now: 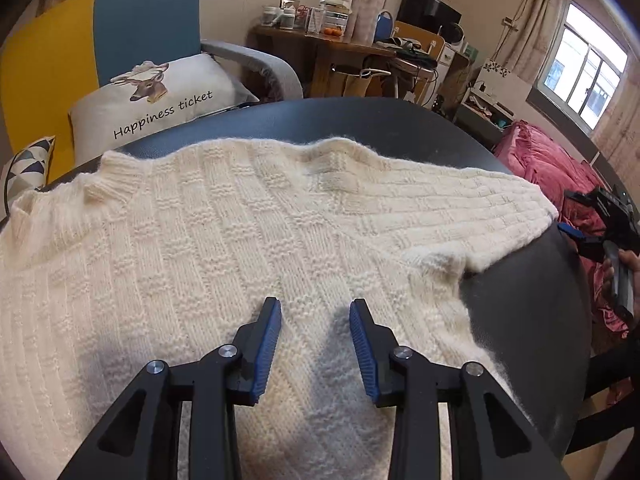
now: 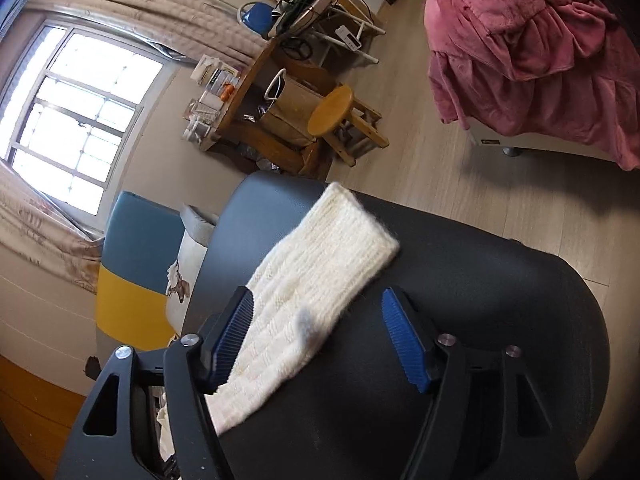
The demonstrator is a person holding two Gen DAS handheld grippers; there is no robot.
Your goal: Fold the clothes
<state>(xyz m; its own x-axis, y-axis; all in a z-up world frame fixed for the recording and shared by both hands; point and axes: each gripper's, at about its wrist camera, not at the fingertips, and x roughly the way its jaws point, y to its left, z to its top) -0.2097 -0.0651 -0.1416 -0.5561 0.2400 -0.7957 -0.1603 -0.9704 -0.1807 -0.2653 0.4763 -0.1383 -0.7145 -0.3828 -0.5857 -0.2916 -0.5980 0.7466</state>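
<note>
A cream knitted sweater [image 1: 224,240] is spread flat across the dark tabletop [image 1: 532,320]. The left gripper [image 1: 315,320] is held spread above its body, nothing pinched. The right gripper [image 2: 318,308] is spread wide over the sleeve [image 2: 320,256], which lies unclamped between its pads.

Daylight pours in through the window [image 2: 76,120], blown out to white glare in the right wrist view. The room is bright and mostly sharp. Soft shadows fall on the cream sweater [image 1: 240,240] beneath the jaws. Both views bulge, with dark vignetted corners and slightly blurred edges.
</note>
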